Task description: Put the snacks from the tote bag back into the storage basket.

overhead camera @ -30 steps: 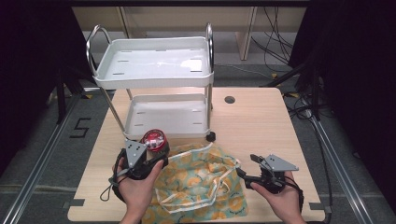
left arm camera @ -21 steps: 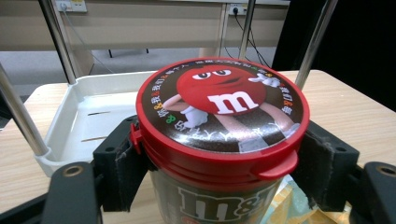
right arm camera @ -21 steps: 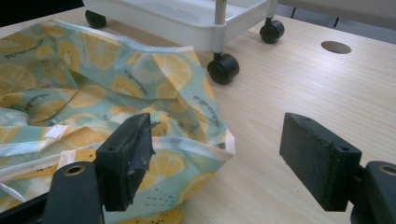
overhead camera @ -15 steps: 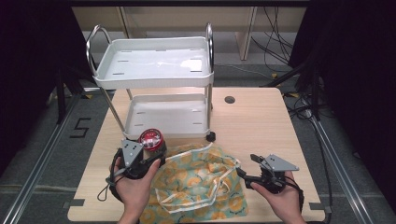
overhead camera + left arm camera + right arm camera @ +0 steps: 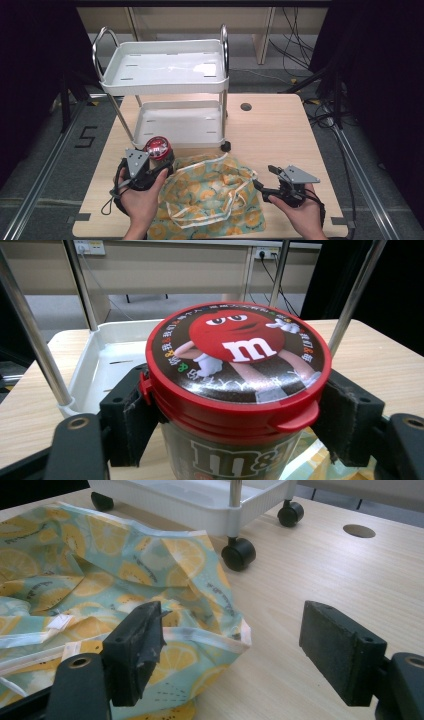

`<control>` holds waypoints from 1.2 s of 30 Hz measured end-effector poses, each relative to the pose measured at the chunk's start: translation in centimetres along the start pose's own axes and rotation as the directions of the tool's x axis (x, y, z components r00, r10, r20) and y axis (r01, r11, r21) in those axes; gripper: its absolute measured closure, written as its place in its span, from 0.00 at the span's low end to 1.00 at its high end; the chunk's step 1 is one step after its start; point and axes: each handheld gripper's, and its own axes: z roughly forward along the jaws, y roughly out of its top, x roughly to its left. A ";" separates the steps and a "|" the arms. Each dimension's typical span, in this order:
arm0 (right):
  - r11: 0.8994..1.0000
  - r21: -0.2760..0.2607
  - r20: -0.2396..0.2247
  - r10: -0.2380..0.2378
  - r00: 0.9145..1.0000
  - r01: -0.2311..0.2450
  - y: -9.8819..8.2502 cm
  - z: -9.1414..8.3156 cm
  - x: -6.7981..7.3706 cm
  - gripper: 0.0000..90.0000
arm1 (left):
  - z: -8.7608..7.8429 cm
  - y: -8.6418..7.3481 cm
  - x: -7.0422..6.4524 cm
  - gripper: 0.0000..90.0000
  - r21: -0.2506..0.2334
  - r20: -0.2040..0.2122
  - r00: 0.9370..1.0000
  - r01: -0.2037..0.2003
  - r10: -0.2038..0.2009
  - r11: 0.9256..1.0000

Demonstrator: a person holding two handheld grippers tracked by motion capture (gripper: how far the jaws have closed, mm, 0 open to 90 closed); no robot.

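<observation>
My left gripper [image 5: 156, 169] is shut on a candy jar [image 5: 158, 149] with a red lid, held just above the table in front of the cart's lower shelf. In the left gripper view both pads press the jar [image 5: 235, 390] under its lid. A lemon-print fabric bag [image 5: 212, 195] lies crumpled on the table between the hands. My right gripper [image 5: 264, 179] stands open at the bag's right edge. In the right gripper view its left pad [image 5: 137, 647] hovers over the bag's rim [image 5: 200, 640], the other over bare wood.
A small white two-tier cart [image 5: 170, 70] on black castors stands at the table's back left, its lower shelf [image 5: 175, 125] right behind the jar. A cable hole [image 5: 245, 106] sits in the tabletop [image 5: 280, 135] at the back right.
The left gripper has carried the jar a little up and forward toward the cart's lower shelf. The right gripper has stayed in place, open.
</observation>
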 end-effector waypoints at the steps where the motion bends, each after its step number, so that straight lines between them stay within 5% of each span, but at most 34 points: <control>1: 1.000 0.000 0.000 0.000 1.000 0.000 0.0 0.0 0.0 0.29 | 0.0 0.0 0.0 0.28 -0.002 -0.002 1.000 0.000 0.000 1.000; 36: 1.000 -0.003 0.004 0.006 1.000 -0.006 0.0 0.0 0.1 0.30 | 0.5 -0.2 0.6 0.28 -0.016 -0.066 0.998 -0.006 0.005 1.000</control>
